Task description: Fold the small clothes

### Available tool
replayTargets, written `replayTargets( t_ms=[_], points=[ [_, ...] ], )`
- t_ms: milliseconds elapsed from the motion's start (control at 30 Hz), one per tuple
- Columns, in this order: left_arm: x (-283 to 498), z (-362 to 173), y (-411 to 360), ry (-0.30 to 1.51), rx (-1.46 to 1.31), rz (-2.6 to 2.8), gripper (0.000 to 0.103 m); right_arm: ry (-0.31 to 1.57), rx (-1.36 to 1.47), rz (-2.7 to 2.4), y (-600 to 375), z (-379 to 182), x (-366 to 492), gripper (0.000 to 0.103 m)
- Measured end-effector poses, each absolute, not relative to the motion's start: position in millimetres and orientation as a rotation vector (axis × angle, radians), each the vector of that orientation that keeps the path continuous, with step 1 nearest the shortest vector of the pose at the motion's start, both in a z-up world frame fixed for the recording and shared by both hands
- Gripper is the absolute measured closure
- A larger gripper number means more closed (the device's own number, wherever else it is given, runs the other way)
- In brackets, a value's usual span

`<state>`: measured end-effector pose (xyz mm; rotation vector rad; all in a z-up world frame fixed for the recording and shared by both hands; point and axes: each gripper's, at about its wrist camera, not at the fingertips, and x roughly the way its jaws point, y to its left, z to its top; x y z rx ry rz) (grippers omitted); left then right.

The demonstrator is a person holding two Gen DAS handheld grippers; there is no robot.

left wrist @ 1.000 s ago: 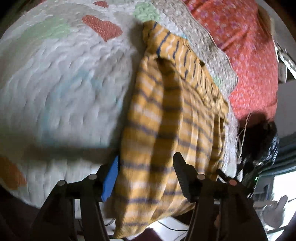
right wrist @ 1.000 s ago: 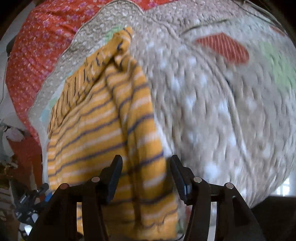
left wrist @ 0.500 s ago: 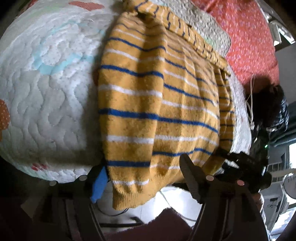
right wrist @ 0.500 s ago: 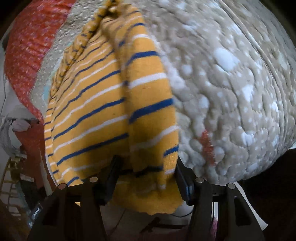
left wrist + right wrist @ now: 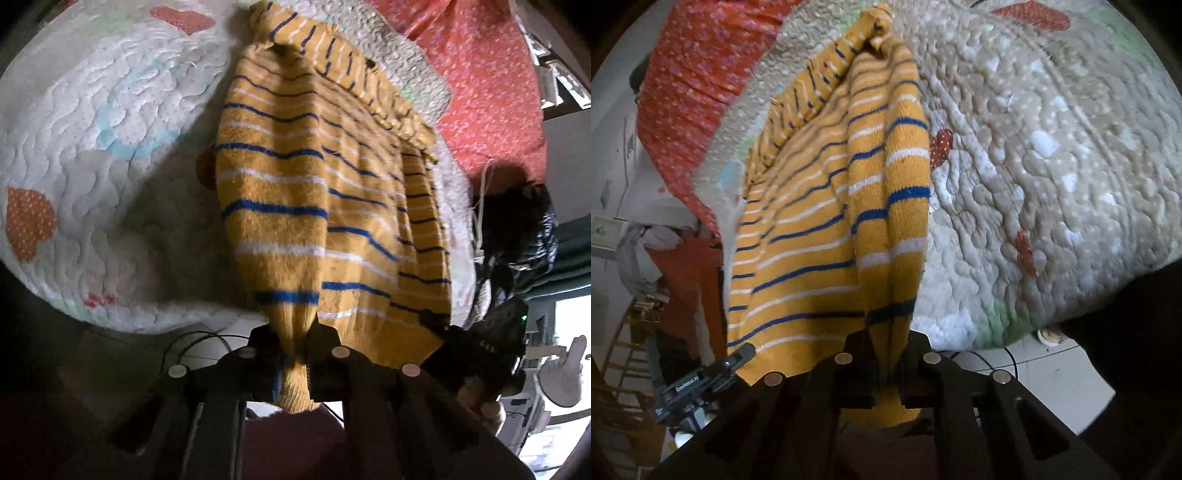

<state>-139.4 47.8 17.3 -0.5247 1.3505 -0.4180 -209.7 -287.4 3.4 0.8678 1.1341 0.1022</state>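
One mustard knit sweater [image 5: 295,206] with blue and white stripes lies ahead of two hand-held grippers on a quilted bedspread [image 5: 92,147]. The left hand-held gripper [image 5: 295,354] and right hand-held gripper [image 5: 886,369] have just closed, each now pinching a bunched ribbed hem corner. A red floral cloth [image 5: 480,81] lies beyond.

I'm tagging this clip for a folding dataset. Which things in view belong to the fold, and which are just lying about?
Part of the job:
- yellow striped sweater, hem pinched at both corners
- left gripper, jaws just closed on the hem
- right gripper, likewise
- quilted blanket, the folding surface

Lying about:
- red floral bedcover
- floor cables
- grey cloth hanging at the side
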Motion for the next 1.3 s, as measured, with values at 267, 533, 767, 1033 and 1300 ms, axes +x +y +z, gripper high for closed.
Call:
replayTargets(
  t_ms=[267,533,767,1033,1300],
  points=[
    [-163,18,73,1.364,-0.586,-0.403,0.095,1.181,0.88,0.111,-282,-3,-242,0.095],
    [-180,14,90,1.366,-0.659,-0.396,0.099,1.223,0.891,0.104,-281,-13,-255,0.095],
    [-162,5,90,1.343,-0.663,-0.366,0.074,1.248,0.865,0.079,-284,-26,-247,0.094],
    [-131,-32,70,1.375,-0.537,-0.328,0.053,1.285,0.817,0.081,-272,-36,-233,0.094],
    [-129,-53,45,1.455,-0.486,-0.394,0.049,1.281,0.841,0.097,-279,-40,-234,0.094]
  ],
)
